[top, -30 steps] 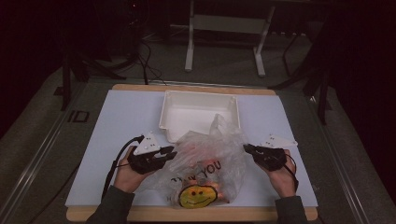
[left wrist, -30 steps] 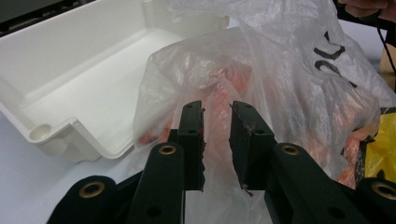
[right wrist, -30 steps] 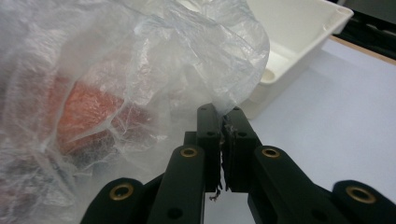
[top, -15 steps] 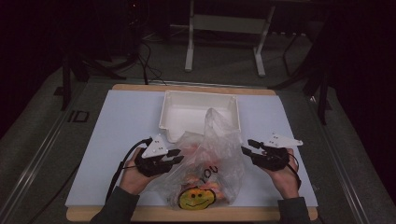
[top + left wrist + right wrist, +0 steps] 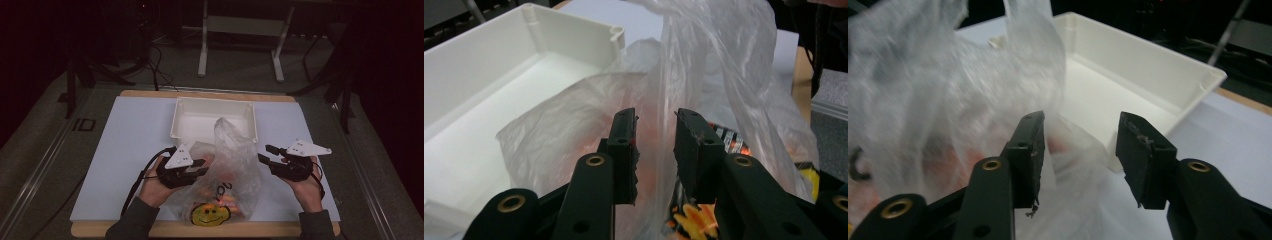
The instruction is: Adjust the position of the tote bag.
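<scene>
A clear plastic bag (image 5: 225,170) with a yellow smiley face (image 5: 210,214) and orange contents stands on the white table sheet between my hands. One loose handle sticks up. My left gripper (image 5: 202,167) is at the bag's left side. Its jaws have just been opening, and in the left gripper view (image 5: 655,120) a narrow gap shows with bag film (image 5: 724,65) in it, unpressed. My right gripper (image 5: 264,153) hovers at the bag's right side. Its jaws have just been opening too and stand wide (image 5: 1082,122), with film (image 5: 923,90) brushing the left one.
A white rectangular tray (image 5: 200,117) sits just behind the bag, with nothing in it (image 5: 484,100) (image 5: 1148,65). The white sheet (image 5: 130,145) covers a wooden tabletop whose edge runs close under my wrists. Cables and a metal stand lie on the dark floor beyond.
My right gripper let go of the bag, opened wide and rose a little. My left gripper moved right, into the bag's side. The bag bunched up taller, its handle standing.
</scene>
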A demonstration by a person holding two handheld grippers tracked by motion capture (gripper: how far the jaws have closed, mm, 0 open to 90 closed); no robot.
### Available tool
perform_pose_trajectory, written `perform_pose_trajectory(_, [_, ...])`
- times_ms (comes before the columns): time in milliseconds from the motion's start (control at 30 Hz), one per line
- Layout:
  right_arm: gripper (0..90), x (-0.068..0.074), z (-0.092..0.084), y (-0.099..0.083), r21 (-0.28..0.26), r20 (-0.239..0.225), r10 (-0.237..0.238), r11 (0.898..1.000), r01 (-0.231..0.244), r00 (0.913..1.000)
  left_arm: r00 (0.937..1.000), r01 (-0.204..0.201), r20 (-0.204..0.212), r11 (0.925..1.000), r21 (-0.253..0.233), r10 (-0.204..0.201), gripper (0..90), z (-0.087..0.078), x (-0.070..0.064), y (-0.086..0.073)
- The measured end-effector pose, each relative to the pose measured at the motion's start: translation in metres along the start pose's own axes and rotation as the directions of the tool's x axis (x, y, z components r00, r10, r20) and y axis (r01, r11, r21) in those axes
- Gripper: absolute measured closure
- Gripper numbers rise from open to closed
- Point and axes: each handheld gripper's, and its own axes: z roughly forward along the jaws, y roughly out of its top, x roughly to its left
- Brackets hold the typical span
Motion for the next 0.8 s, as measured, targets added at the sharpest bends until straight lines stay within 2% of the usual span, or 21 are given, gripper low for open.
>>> perform_pose_trajectory(200, [49.7,0.005,0.003,0.01,-0.025,-0.042,0.0,1.0,-0.001,0.9991,0.9999,-0.011,0.01,0.9999,0.008,0.011,69.7,0.007,-0.002,0.005])
perform_pose_trajectory(333, [49.0,0.008,0.012,0.013,-0.01,-0.079,-0.003,1.0,0.002,0.9969,0.9998,-0.02,0.002,0.9997,0.016,0.02,67.3,0.014,-0.002,0.008])
perform_pose_trajectory(367, [51.0,0.009,0.014,0.013,-0.004,-0.082,-0.004,1.0,0.004,0.9966,0.9997,-0.022,-0.009,0.9996,0.02,0.022,65.0,0.016,-0.002,0.009])
perform_pose_trajectory(433, [60.6,0.01,0.017,0.012,0.003,-0.095,-0.008,1.0,0.008,0.9954,0.9985,-0.025,-0.047,0.9988,0.042,0.027,57.5,0.022,-0.002,0.011])
perform_pose_trajectory(533, [71.9,0.012,0.018,0.009,0.009,-0.098,-0.018,1.0,0.019,0.995,0.9985,-0.014,-0.053,0.9987,0.048,0.017,50.5,0.03,-0.001,0.012])
perform_pose_trajectory(633, [80.0,0.011,0.017,0.007,0.019,-0.093,-0.028,0.999,0.03,0.9953,0.9991,-0.013,-0.04,0.999,0.042,0.015,45.3,0.036,-0.002,0.012])
perform_pose_trajectory(733, [79.7,0.012,0.012,0.006,0.007,-0.084,-0.028,1.0,0.029,0.996,0.9992,-0.015,-0.037,0.9992,0.036,0.016,44.5,0.04,-0.005,0.015])
perform_pose_trajectory(800, [73.6,0.015,0.009,0.007,-0.005,-0.089,-0.032,0.999,0.032,0.9955,0.999,-0.014,-0.041,0.9992,0.038,0.015,44.7,0.042,-0.005,0.017])
